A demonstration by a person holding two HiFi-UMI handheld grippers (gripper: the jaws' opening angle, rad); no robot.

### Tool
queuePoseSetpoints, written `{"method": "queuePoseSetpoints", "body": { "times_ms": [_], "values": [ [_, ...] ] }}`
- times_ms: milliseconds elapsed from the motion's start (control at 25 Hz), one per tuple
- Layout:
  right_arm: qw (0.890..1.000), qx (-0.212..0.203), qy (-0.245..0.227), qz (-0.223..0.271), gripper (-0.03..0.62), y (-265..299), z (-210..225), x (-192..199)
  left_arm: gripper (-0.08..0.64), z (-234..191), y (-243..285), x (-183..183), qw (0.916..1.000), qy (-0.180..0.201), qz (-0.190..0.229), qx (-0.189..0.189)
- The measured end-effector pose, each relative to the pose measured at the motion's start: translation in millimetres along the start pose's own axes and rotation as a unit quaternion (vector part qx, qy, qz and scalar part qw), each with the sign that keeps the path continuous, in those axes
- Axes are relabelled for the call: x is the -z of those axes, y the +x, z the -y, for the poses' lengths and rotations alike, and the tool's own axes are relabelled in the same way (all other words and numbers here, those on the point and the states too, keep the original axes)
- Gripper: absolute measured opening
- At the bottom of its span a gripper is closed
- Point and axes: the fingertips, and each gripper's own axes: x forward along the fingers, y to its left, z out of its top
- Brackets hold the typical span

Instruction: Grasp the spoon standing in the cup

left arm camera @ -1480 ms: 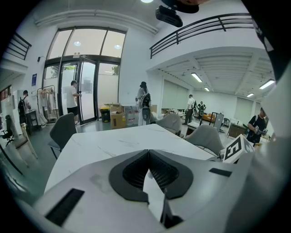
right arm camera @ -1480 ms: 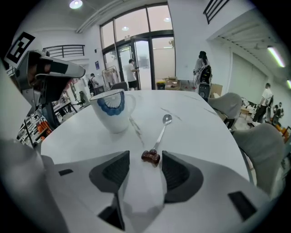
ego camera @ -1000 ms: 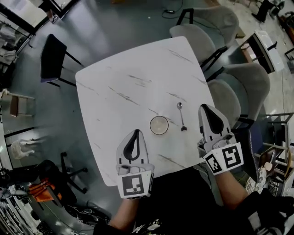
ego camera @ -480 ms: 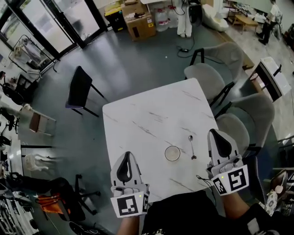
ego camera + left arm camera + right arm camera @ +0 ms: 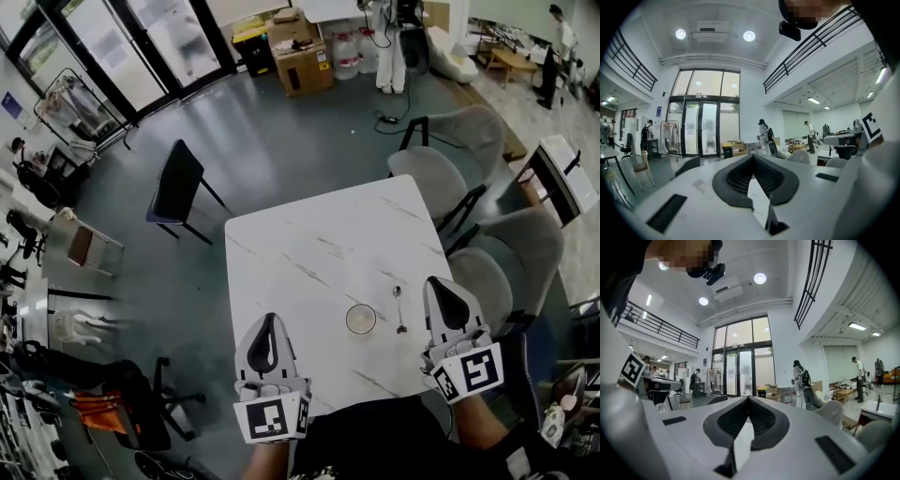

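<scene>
Spoon, slim silver metal [image 5: 399, 309], lay flat just left of right gripper [image 5: 437, 284], axis parallel w/ it, outside round pale cup [image 5: 360, 319]; left gripper [image 5: 269, 321] farther; both closed, empty.

The cup [image 5: 361, 319] is small, round and pale. It stands upright with its mouth open on the near right part of the white marbled table [image 5: 309, 253]. The spoon [image 5: 399, 311] is thin and metallic. It lies flat on the table just right of the cup without touching it, bowl at the far end and handle pointing near.
</scene>
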Motion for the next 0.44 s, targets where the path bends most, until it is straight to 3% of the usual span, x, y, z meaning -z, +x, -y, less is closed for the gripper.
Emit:
{"method": "queuePoseSetpoints", "body": {
  "times_ms": [440],
  "values": [
    [1.000, 0.006, 0.002, -0.005, 0.063, -5.7, -10.0, 3.0, 0.008, -2.7, -13.6, 2.1, 0.9997, 0.026, -0.005, -0.001]
  ]
}}
